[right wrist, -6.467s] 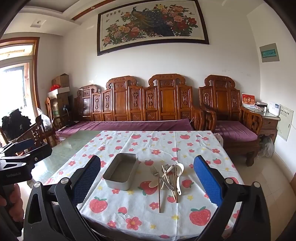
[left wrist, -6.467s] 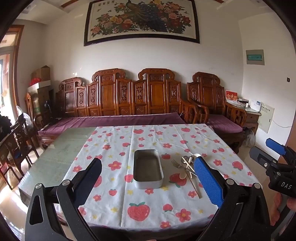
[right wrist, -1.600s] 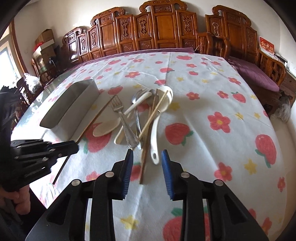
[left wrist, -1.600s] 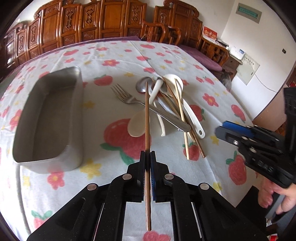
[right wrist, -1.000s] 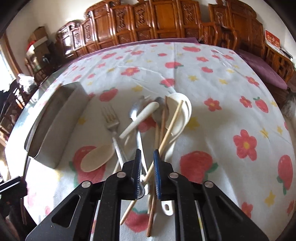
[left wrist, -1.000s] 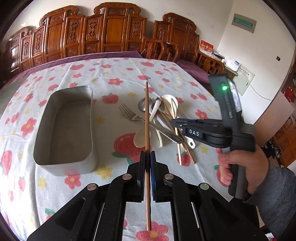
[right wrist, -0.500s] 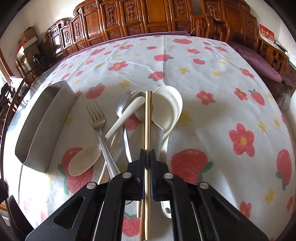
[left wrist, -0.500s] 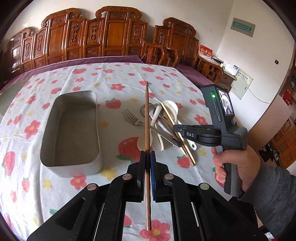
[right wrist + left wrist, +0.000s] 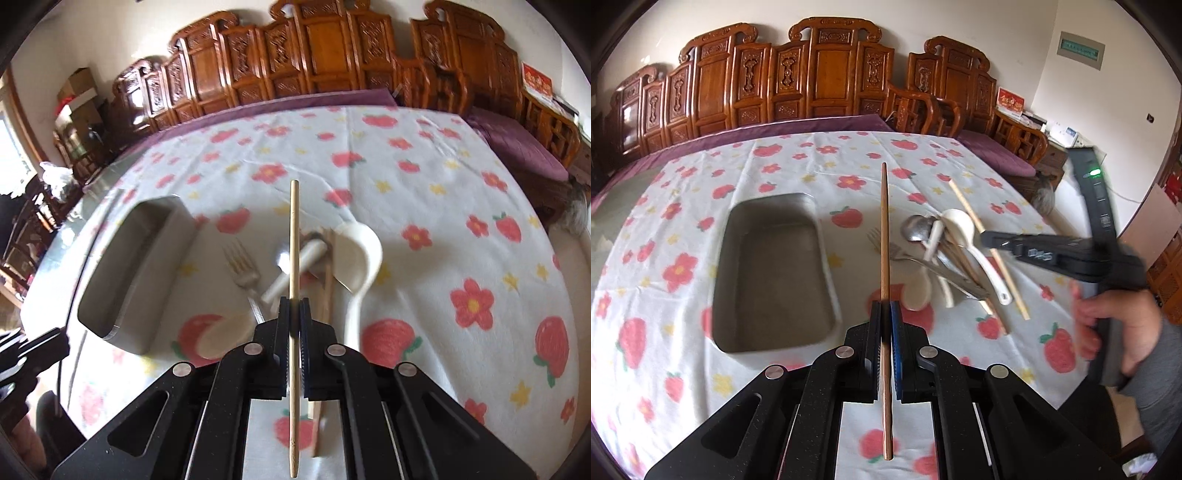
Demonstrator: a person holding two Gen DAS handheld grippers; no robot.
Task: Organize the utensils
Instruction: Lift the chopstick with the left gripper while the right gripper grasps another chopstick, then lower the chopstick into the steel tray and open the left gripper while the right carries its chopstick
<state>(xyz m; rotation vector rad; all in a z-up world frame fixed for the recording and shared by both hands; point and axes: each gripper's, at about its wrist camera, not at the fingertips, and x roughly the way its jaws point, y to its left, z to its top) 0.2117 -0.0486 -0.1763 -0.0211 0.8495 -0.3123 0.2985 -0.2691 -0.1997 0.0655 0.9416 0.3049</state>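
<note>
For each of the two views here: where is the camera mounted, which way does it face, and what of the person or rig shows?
Left wrist: sits on the left gripper, looks down across the table at the metal tin; shows its jaws shut on a dark chopstick, plus the hand holding the right gripper.
Right wrist: sits on the right gripper, same slant; jaws shut on a pale chopstick.
Shared: tin, fork, white spoon.

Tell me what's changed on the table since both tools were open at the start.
The left tool has shut on a dark chopstick. The right tool closed on a pale chopstick from the pile and has lifted it clear. The metal tray sits where it was, nothing in it. The fork, spoons and another chopstick remain heaped on the tablecloth.
</note>
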